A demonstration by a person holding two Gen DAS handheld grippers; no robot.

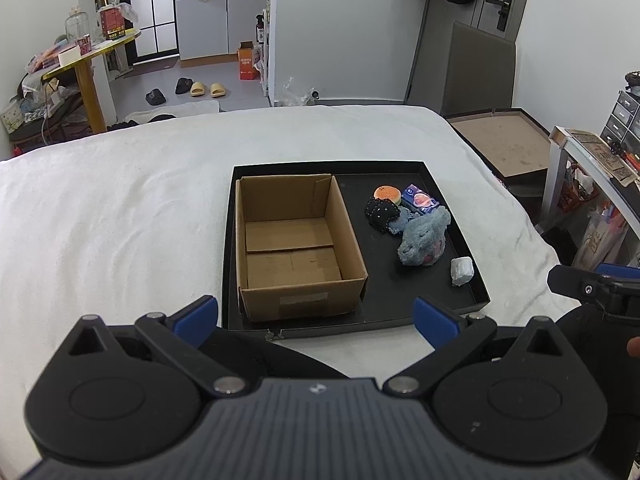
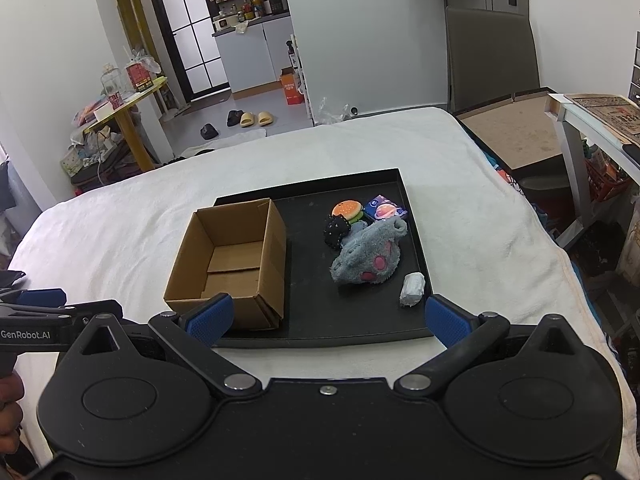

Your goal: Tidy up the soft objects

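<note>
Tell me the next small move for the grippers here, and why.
Probably ease the right gripper forward and down onto the small white roll. It lies nearest, apart from the other soft toys, on the black tray. Both grippers are open and hold nothing, and the cardboard box is still empty.

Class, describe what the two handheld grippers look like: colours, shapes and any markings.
Both the left gripper and the right gripper have black bodies with round housings, silver pivot bolts and angled black link arms ending in textured blue finger pads. The left body is ribbed grey-black. White "GenRobot.AI" lettering marks the left gripper's side in the right view.
</note>
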